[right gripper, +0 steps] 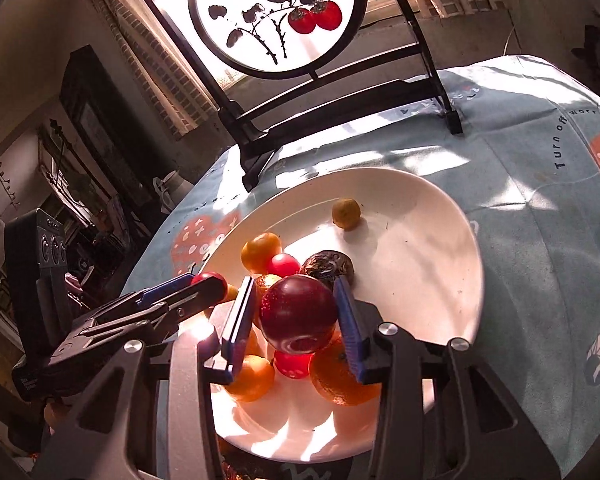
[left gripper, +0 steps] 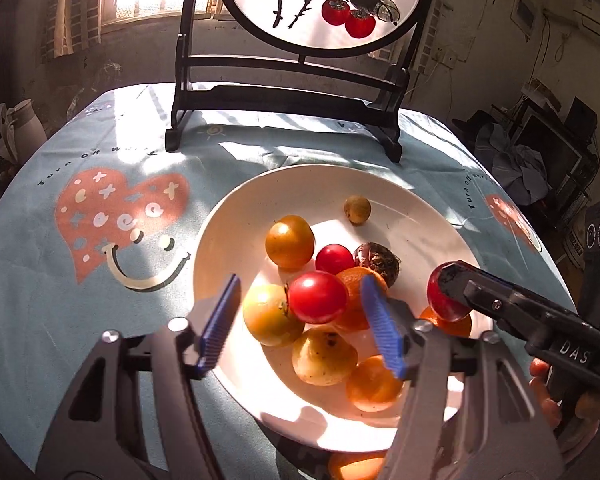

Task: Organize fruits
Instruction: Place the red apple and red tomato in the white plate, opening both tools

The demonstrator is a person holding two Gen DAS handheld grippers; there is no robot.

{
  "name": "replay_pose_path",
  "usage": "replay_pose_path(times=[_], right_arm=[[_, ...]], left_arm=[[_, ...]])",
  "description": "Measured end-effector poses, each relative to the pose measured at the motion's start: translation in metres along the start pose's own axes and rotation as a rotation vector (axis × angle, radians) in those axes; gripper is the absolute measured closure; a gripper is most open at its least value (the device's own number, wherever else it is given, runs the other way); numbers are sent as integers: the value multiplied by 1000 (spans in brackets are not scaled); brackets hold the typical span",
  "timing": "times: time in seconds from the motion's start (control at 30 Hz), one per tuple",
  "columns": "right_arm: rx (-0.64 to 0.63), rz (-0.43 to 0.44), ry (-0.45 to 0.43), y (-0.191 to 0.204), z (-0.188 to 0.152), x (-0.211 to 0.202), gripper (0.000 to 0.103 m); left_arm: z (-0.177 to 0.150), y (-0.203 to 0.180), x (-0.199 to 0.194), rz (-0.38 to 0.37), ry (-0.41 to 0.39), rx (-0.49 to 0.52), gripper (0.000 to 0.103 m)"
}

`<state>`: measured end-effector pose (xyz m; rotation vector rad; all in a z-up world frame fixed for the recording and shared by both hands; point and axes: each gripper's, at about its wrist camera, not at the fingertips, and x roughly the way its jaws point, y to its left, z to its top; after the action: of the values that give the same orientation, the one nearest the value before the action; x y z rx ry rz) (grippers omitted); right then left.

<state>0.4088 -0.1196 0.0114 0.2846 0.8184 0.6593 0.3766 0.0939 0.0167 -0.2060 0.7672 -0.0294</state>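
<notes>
Left tool (left gripper: pixel 300 320) hangs released over the plate (left gripper: pixel 420 216), a red tomato (left gripper: pixel 318 297) between its blue fingers (left gripper: pixel 220 320), untouched. Right tool (right gripper: pixel 296 328) is clenched on a dark red plum (right gripper: pixel 298 314), held just above the fruit pile on the counter (right gripper: pixel 540 240); release straight down.

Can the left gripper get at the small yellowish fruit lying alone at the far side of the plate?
Probably yes. The left gripper is open and empty, and the small yellowish fruit sits apart on bare plate. It would need to pass above the fruit pile between them.
</notes>
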Motion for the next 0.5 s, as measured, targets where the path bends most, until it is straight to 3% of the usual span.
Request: replay_pose_path(times=[0.03, 0.1, 0.2, 0.3, 0.4, 0.5], right_arm=[[2, 2, -19, 5, 2, -10, 45], [-40, 51, -107, 23, 7, -42, 37], [-146, 76, -237, 53, 9, -95, 36], [-222, 61, -294, 67, -3, -127, 31], [-247, 42, -252, 62, -23, -130, 29], [-243, -12, -143, 48, -48, -117, 29]], left_arm=[[1, 1, -13, 10, -40, -21, 9], [8, 1, -46, -37, -97, -41, 8], [12, -2, -94, -51, -159, -47, 2], [0, -1, -123, -31, -210, -49, 2], [-24, 4, -125, -9, -189, -55, 2], [-52, 6, -112, 28, -133, -38, 2]])
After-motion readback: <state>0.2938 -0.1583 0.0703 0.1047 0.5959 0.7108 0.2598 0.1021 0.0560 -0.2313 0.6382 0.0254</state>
